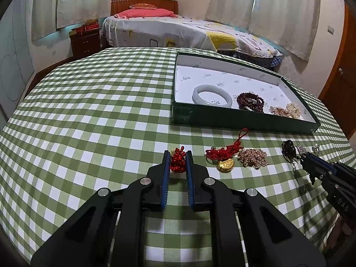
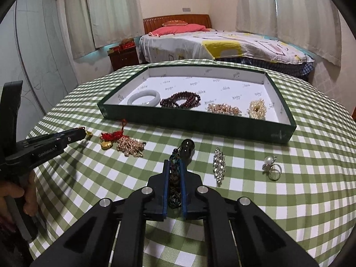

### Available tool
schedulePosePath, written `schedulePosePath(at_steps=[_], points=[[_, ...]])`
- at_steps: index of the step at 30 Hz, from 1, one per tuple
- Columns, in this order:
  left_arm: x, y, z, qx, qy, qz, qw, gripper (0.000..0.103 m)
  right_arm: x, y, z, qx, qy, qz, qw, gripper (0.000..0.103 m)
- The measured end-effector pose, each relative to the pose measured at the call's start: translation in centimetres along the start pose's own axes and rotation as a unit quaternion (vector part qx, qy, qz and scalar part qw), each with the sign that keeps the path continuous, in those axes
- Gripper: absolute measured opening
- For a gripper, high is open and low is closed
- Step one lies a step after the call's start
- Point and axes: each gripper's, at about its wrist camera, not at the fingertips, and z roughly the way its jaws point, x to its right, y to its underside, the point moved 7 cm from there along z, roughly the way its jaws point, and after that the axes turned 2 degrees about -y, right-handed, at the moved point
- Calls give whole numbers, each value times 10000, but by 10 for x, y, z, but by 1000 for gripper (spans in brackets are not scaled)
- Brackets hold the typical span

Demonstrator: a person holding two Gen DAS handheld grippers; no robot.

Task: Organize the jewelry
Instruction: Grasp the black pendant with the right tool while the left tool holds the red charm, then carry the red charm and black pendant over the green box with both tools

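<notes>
My left gripper is shut on a red knotted cord ornament on the green checked tablecloth. My right gripper is shut on a dark beaded ornament with a dark round stone; it also shows in the left wrist view. A green tray holds a white jade bangle, a dark red bead bracelet and two pale bead pieces. On the cloth lie a red cord with a gold pendant, a gold chain pile, a crystal brooch and a pearl ring.
The tablecloth covers a table whose edge curves away at the left and front. Behind it are a bed and a dark nightstand. A hand holds the left gripper's handle.
</notes>
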Motion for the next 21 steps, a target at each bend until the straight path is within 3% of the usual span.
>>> schedulePosePath(at_steps=[21], points=[[9, -22, -21, 253, 193, -40, 9995, 14, 5, -42, -42, 701, -20, 120, 9975, 9]])
